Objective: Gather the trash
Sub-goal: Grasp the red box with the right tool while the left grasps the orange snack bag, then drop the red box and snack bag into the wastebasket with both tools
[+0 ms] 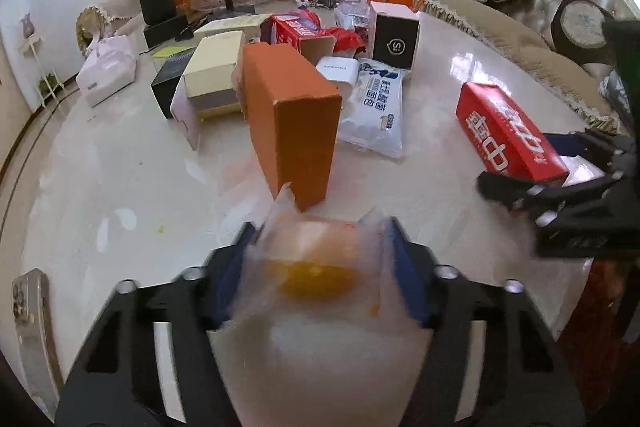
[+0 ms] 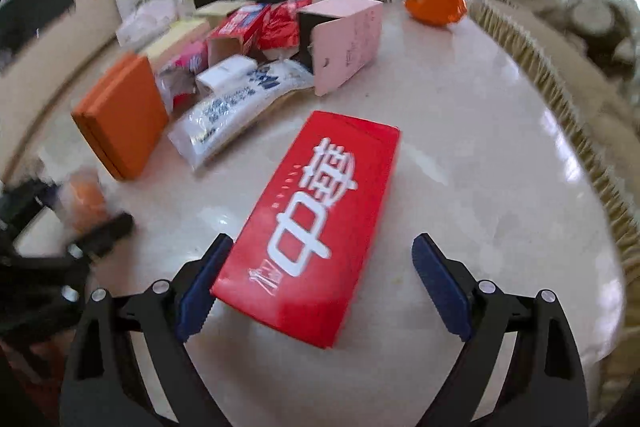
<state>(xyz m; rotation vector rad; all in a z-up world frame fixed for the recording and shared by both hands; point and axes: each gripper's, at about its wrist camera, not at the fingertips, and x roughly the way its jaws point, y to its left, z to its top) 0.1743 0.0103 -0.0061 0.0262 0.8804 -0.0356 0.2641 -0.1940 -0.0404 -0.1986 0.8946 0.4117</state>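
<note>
My left gripper (image 1: 320, 239) is shut on a clear plastic bag (image 1: 316, 279) with something orange-yellow inside; both blue pads press its sides just above the marble table (image 1: 120, 179). In the right wrist view the same gripper and bag (image 2: 82, 199) show blurred at the far left. A red box with white characters (image 2: 316, 219) lies flat on the table. My right gripper (image 2: 322, 247) stands open astride its near end: the left pad is at the box's edge, the right pad well apart. The red box (image 1: 508, 131) and a right finger (image 1: 516, 189) show at the right of the left wrist view.
An orange box (image 1: 292, 131) stands just beyond the bag. Behind it lie a white printed packet (image 1: 372, 107), a black-and-white box (image 1: 394, 35), red wrappers, cream boxes and a fruit tray. A phone (image 1: 32, 315) lies near the table's left edge. Sofas ring the table.
</note>
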